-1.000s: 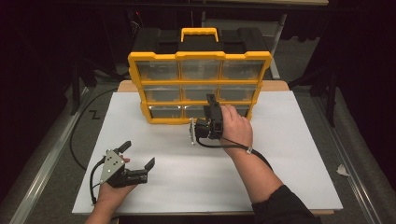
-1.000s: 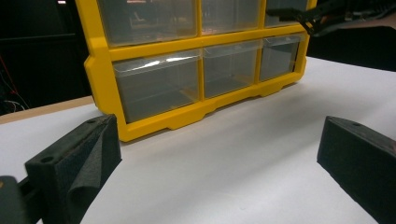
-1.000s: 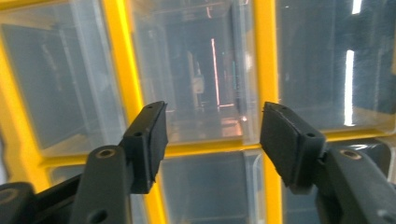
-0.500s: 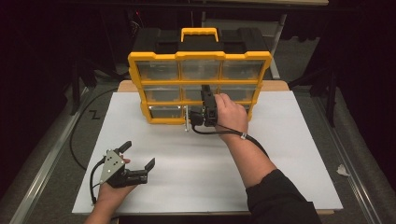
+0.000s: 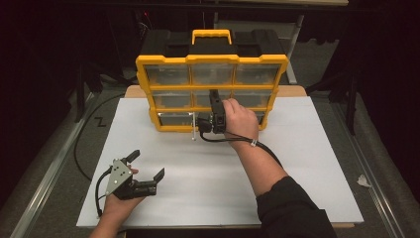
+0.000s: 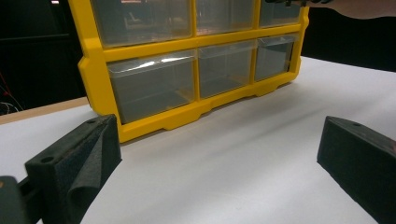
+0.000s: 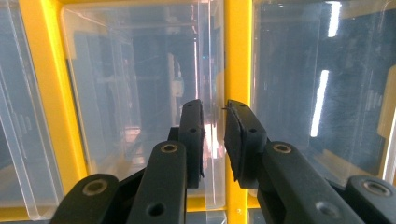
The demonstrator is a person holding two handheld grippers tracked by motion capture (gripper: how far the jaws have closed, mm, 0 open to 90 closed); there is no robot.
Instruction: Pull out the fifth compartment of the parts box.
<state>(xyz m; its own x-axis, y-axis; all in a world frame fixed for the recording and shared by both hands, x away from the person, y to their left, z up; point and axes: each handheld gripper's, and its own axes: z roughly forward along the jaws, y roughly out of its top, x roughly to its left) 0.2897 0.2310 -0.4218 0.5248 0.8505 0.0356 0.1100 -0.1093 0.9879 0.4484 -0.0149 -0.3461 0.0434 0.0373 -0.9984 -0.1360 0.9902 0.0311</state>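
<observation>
Two grippers: your right gripper (image 7: 214, 140), jaws narrowed on a clear drawer (image 7: 140, 107) edge, pulls next; left gripper (image 5: 146, 168) rests wide, w/ nothing held.

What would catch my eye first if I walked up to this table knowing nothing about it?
The bright yellow drawer cabinet with its clear plastic drawers stands at the far side of the white table. The right gripper is pressed up against its front, its fingers nearly closed around the edge of a clear drawer. The left gripper rests wide open near the table's front left corner.
</observation>
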